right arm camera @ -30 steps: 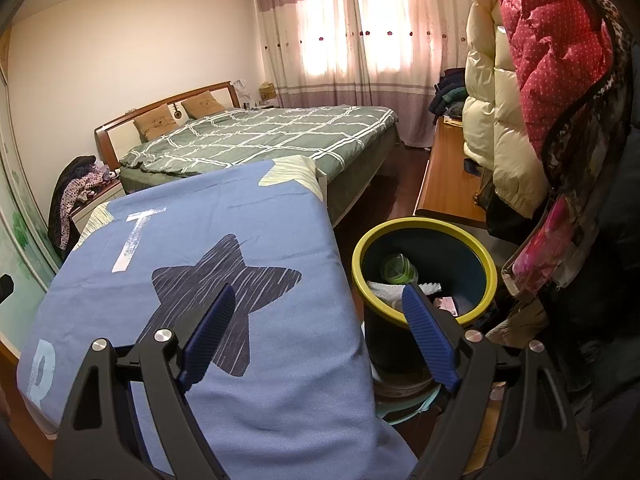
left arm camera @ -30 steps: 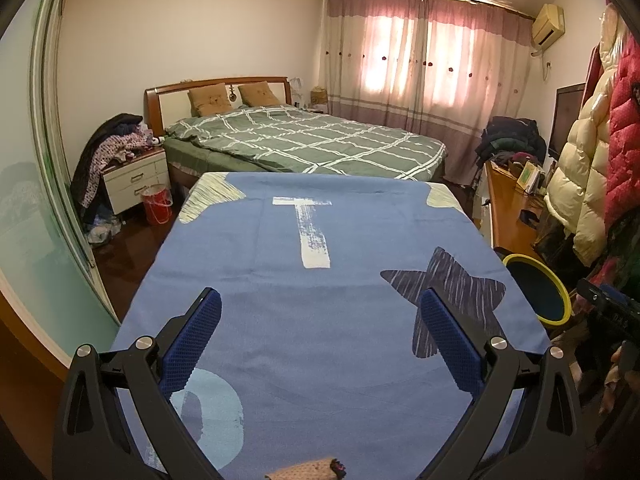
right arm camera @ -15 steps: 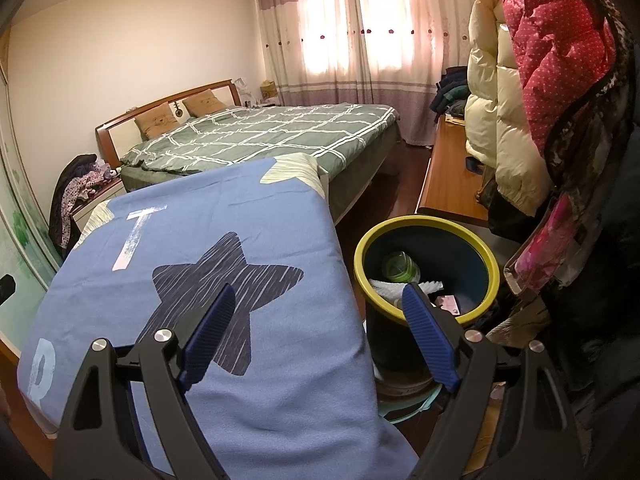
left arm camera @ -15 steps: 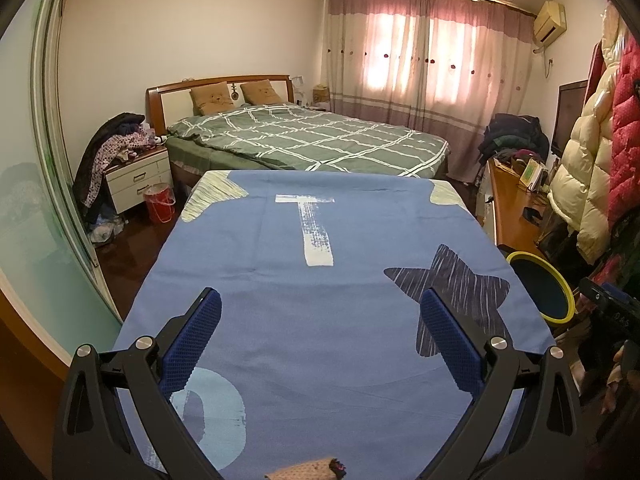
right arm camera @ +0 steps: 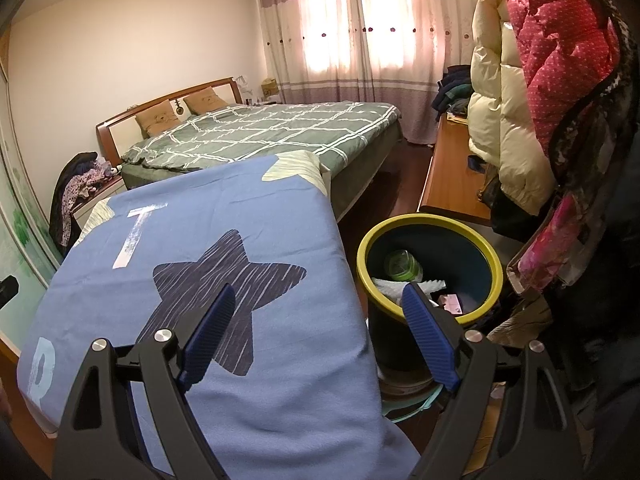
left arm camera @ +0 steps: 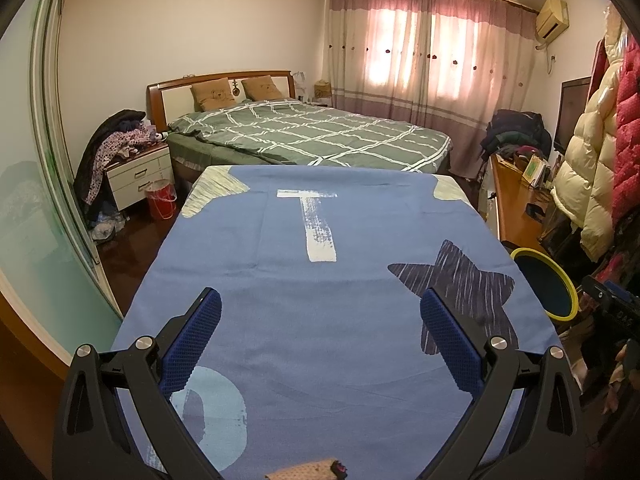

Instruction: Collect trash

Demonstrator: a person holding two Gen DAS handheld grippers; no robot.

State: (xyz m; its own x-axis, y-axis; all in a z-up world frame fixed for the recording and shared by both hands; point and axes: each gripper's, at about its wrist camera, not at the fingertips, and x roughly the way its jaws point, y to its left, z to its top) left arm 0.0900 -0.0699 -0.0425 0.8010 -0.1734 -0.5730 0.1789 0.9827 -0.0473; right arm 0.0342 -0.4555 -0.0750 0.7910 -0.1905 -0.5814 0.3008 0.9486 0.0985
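Observation:
A dark bin with a yellow-green rim (right arm camera: 430, 224) stands on the floor right of the blue-covered table (right arm camera: 224, 344); it also shows in the left wrist view (left arm camera: 564, 280). Inside lie a green plastic bottle (right arm camera: 402, 266), white crumpled paper (right arm camera: 390, 286) and a small pink scrap (right arm camera: 450, 302). My right gripper (right arm camera: 316, 298) is open and empty, over the table's right edge beside the bin. My left gripper (left arm camera: 320, 302) is open and empty above the blue cloth (left arm camera: 320, 280). No loose trash shows on the cloth.
A bed with a green checked quilt (left arm camera: 312, 136) lies beyond the table. A nightstand piled with clothes (left arm camera: 136, 168) and a red bucket (left arm camera: 160, 200) stand at left. A wooden desk (right arm camera: 452, 176) and hanging puffy coats (right arm camera: 560, 60) crowd the right.
Both views drift slightly; the left gripper has eased back and up a little. Both grippers stay open and empty.

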